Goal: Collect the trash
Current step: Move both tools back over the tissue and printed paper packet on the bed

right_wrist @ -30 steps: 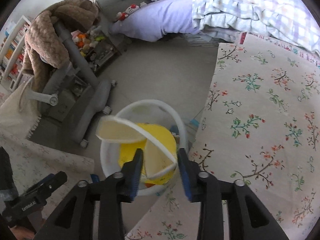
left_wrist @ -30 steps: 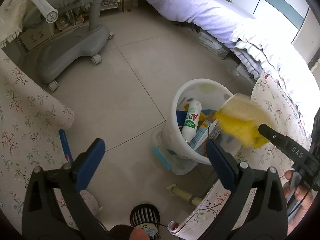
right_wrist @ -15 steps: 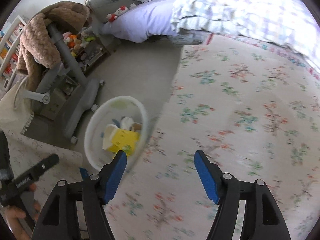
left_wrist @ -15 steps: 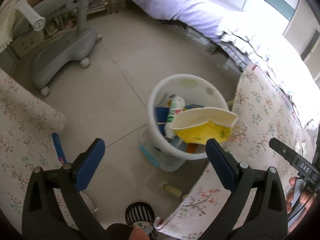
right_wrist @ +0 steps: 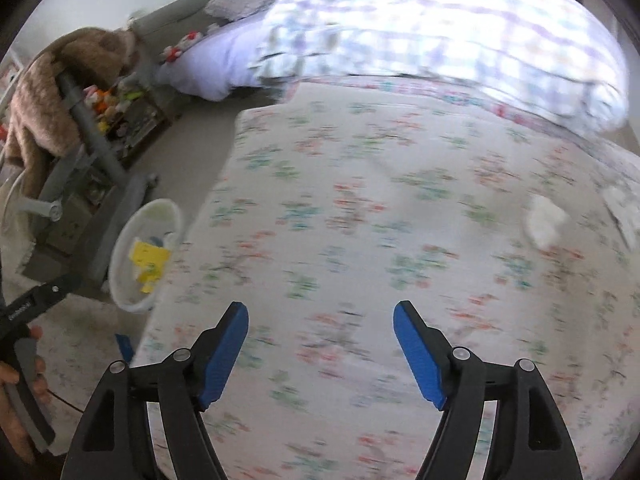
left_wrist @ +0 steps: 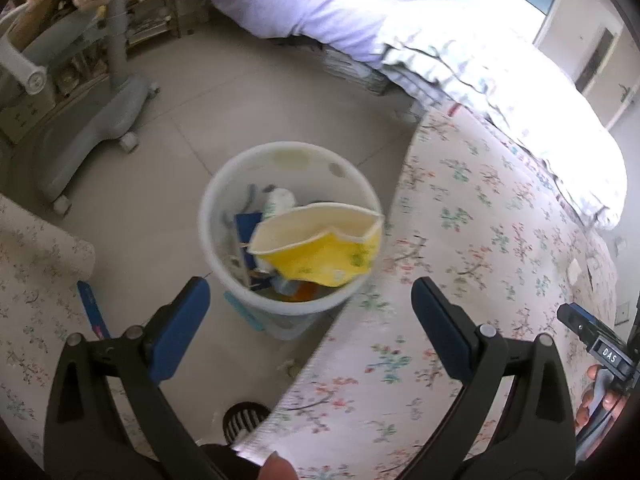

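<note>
A white trash bin (left_wrist: 280,148) stands on the tiled floor beside the bed. A crushed yellow carton (left_wrist: 320,256) lies on top of the other trash in it. My left gripper (left_wrist: 308,284) hovers open just in front of the bin with nothing between its fingers. My right gripper (right_wrist: 320,308) is over the floral bedspread (right_wrist: 360,200), its jaws opening and empty. Crumpled white paper (right_wrist: 546,220) lies on the bedspread to the far right. In the right wrist view the bin (right_wrist: 120,240) sits far left, with the carton (right_wrist: 150,260) inside it.
A grey wheeled chair base (left_wrist: 80,120) stands left of the bin, and a brown blanket (right_wrist: 60,92) hangs on the chair. A checked quilt (right_wrist: 440,32) is heaped at the back of the bed. A blue strip (left_wrist: 90,308) and a floor drain (left_wrist: 244,420) lie near my feet.
The right gripper let go of the yellow carton into the bin, opened wide and swung right over the bedspread. The left gripper shifted towards the bed.
</note>
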The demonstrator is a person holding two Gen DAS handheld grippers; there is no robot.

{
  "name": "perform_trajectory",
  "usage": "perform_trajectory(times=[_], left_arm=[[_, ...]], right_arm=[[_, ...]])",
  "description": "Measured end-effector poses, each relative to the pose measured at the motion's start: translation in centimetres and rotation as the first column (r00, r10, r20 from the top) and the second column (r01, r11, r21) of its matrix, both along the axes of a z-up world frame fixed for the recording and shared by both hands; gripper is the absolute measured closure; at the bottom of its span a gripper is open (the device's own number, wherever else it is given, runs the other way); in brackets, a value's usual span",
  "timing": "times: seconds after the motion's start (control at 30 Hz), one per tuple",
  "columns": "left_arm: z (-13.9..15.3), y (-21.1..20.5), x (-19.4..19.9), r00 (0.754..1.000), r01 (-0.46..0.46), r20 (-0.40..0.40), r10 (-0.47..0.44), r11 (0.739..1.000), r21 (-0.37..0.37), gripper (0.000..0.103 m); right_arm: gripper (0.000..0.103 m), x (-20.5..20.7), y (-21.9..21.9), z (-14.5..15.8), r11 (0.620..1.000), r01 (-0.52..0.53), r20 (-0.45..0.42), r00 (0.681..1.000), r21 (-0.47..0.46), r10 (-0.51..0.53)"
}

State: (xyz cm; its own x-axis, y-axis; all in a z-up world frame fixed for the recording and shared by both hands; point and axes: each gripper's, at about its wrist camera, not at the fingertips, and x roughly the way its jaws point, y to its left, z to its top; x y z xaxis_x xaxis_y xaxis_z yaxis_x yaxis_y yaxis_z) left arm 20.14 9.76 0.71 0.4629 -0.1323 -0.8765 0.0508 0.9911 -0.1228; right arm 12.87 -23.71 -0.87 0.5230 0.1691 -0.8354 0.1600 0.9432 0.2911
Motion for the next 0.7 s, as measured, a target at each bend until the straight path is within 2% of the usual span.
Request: perform_trajectory(times=[0.27, 0.43, 0.6, 0.7], left_arm=[[0.2, -5.1, -0.1, 0.997, 0.076, 0.000, -0.076, 0.997, 0.017, 0.003], [0.1, -8.3, -0.1, 0.993, 0.114, 0.006, -0.114, 0.993, 0.022, 0.003], [-0.1, -12.0, 0.3, 0.988, 0.148, 0.037, -0.150, 0.988, 0.040, 0.003], [-0.5, -14.1, 0.6, 0.986, 0.158, 0.043, -0.160, 0.986, 0.051, 0.003]], right_arm=[[0.026, -2.9, -7.8, -0.3, 0.987, 0.156, -0.010, 0.988, 0.048, -0.156], [0.026, -3.8, -11.3, 0.0, 0.977, 0.213, 0.007, 0.977, 0.033, -0.213], [0.026, -4.4, -16.1, -0.3, 0.949, 0.311, 0.005, 0.950, 0.051, -0.312], [0.026, -4.7, -19.3, -0.8, 0.922, 0.383, -0.003, 0.923, 0.062, -0.384]])
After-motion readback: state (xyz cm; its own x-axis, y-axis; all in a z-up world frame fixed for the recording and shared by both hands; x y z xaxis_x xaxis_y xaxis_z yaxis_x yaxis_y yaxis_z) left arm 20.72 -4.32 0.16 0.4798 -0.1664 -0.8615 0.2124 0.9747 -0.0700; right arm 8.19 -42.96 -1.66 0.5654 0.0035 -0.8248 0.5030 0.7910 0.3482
